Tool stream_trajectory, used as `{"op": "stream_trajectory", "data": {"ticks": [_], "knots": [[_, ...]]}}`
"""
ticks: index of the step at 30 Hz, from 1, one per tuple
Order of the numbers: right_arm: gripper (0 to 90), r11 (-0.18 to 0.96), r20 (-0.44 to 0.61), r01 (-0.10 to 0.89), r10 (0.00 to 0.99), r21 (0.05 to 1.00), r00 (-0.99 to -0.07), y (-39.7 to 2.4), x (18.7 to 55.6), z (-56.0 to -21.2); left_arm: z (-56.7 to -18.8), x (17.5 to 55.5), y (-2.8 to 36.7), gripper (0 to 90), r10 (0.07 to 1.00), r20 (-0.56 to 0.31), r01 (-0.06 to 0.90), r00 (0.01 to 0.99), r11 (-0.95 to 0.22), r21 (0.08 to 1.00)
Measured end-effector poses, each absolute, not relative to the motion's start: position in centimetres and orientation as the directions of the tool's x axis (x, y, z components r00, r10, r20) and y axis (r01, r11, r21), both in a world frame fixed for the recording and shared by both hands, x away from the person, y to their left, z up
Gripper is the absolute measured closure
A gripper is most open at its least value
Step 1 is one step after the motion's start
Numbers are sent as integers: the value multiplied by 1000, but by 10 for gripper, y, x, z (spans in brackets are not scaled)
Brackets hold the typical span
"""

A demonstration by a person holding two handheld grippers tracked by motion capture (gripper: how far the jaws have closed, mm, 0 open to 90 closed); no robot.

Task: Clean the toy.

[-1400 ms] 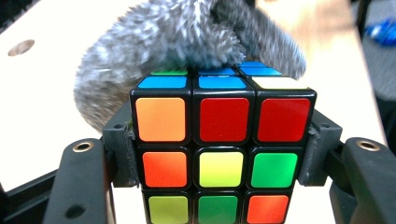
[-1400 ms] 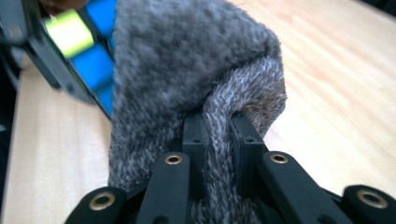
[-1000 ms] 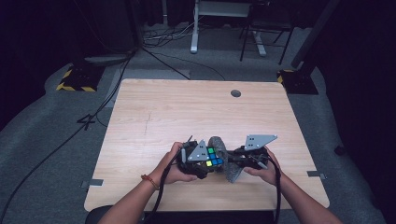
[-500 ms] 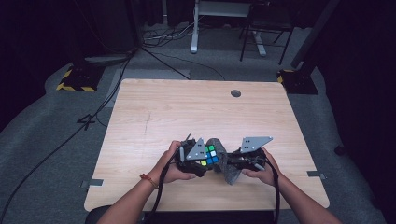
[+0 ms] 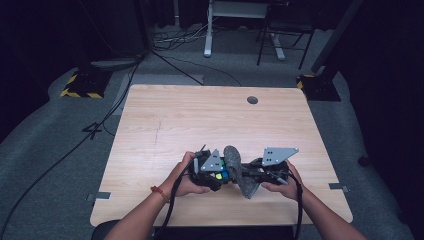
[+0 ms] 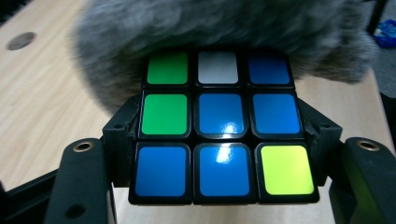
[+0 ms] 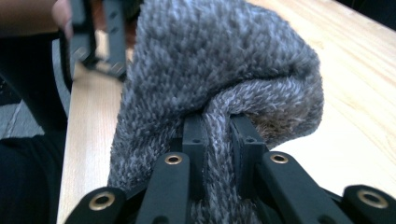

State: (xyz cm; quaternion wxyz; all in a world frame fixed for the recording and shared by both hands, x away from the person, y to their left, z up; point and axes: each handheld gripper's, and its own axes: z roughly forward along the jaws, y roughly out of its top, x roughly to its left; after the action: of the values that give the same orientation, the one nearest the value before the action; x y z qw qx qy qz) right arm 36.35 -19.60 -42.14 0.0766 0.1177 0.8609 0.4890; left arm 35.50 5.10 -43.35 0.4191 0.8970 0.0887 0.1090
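Right now my left claw (image 6: 224, 186) is clamped on the puzzle cube (image 6: 223, 140), one pad against each side of its lower rows, and I hold it just above the near edge of the table (image 5: 165, 120). My right claw (image 7: 218, 135) is pressed together on a fold of the grey fuzzy cloth (image 7: 224, 60), whose bulk drapes over the far top of the cube. The grip on the cube is low, so if I push the cloth hard across the top row, I judge the cube could tip or twist out of my pads. The cloth is pinched only by a narrow ridge; a strong drag could pull it free. Farther off, the bare tabletop would catch a dropped cube, though it might roll.
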Motion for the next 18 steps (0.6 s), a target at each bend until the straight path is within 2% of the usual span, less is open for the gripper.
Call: {"op": "stream_trajectory", "data": {"ticks": [5,11,16,18], "knots": [[790,476,-22,142,323,868,-946,-199,369,-423,-431,349,45,334,227,117,50,967,-619,784],[790,536,-22,172,337,827,-941,-197,376,-434,-417,347,55,334,244,120,39,962,-560,827],[790,561,-20,147,280,814,-960,-191,372,-440,-411,353,66,334,281,96,63,955,-510,858],[790,545,-15,141,272,826,-962,-191,371,-439,-412,353,66,334,283,118,50,952,-522,851]]}}
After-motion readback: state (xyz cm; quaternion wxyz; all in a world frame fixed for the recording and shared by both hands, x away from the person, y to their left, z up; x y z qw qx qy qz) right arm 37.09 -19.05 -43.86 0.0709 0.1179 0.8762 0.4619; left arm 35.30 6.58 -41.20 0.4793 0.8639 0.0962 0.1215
